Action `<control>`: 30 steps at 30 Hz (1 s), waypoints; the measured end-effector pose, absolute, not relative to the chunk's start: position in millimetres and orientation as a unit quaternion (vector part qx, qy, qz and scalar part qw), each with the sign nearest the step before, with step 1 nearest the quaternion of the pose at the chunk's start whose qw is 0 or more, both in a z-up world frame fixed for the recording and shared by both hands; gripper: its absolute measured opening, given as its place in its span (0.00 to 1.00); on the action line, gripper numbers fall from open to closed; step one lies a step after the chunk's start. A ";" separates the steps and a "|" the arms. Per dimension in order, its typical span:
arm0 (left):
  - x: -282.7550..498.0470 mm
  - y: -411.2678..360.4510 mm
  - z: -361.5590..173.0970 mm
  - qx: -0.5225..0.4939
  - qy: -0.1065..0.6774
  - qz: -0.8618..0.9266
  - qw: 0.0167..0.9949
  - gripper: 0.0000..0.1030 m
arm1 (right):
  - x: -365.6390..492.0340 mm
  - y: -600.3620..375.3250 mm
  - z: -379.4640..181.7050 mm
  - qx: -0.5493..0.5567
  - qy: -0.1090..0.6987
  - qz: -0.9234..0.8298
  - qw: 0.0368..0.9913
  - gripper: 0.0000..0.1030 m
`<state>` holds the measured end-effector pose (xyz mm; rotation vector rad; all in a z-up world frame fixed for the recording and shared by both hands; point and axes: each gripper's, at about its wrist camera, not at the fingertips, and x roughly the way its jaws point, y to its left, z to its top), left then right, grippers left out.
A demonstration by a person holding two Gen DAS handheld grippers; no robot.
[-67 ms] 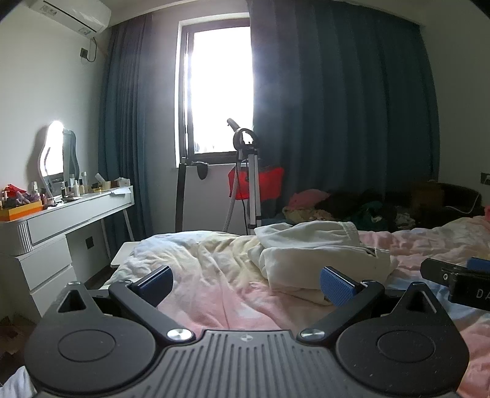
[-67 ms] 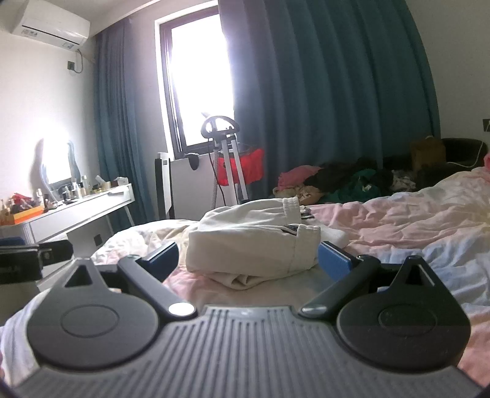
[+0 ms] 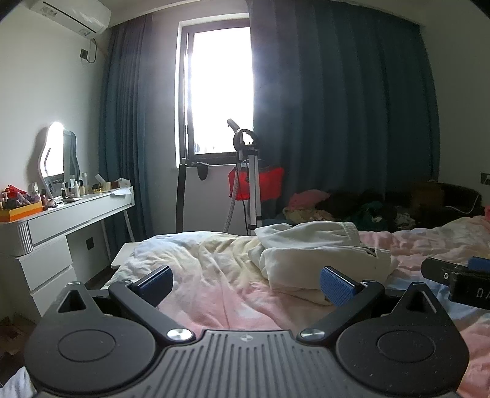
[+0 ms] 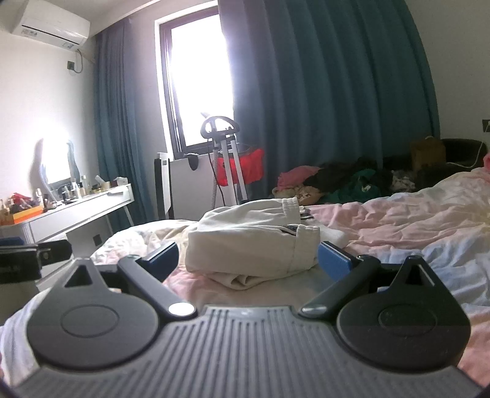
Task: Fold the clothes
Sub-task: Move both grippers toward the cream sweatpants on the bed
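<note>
**Both grippers spread wide over bed, cream garment ahead**

The left gripper (image 3: 246,280) is seen w/ its blue-padded fingers (image 3: 337,286) fully apart, nothing between them but bedding. The right gripper (image 4: 248,260) is likewise spread wide, nothing gripped; in its view the cream garment (image 4: 251,245) is framed between the pads w/o being touched.

The garment is found bunched and partly folded on the bed (image 3: 214,275), approx. mid-mattress. In the left view it lies ahead and to the right of centre (image 3: 318,254), its near edge just beyond the right-hand pad. A ribbed hem is seen at its far top edge.

Surroundings: rumpled pink/white/yellow bedding is spread under everything, w/ ridges and creases around the garment. A pile of mixed clothes (image 4: 337,180) is heaped beyond the bed's far side, in front of the dark blue curtains (image 3: 337,107). A garment steamer on a stand (image 3: 249,171), w/ sth. red hung behind it, is placed by the window (image 3: 219,88). A white worktop (image 3: 76,211) crowded w/ bottles and a lit mirror is set along the left wall, an AC unit (image 4: 50,21) above.

Room to move: the bed's left edge is seen near the worktop, w/ a narrow floor gap between. Open bedding is left on the garment's left and right. The right gripper's tip is visible at the left view's right edge (image 3: 459,280), beside the garment.
</note>
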<state>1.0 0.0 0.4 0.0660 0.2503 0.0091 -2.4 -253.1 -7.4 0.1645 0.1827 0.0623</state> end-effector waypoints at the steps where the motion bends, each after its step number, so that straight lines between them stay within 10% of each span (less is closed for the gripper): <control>1: 1.4 0.1 0.7 0.034 0.124 0.005 0.992 1.00 | -1.8 -251.9 -8.2 0.082 0.091 0.032 0.992 0.96; 30: 4.0 -5.5 -6.5 0.046 0.123 0.012 0.991 1.00 | 3.5 -249.9 -9.1 0.084 0.105 0.035 0.990 0.96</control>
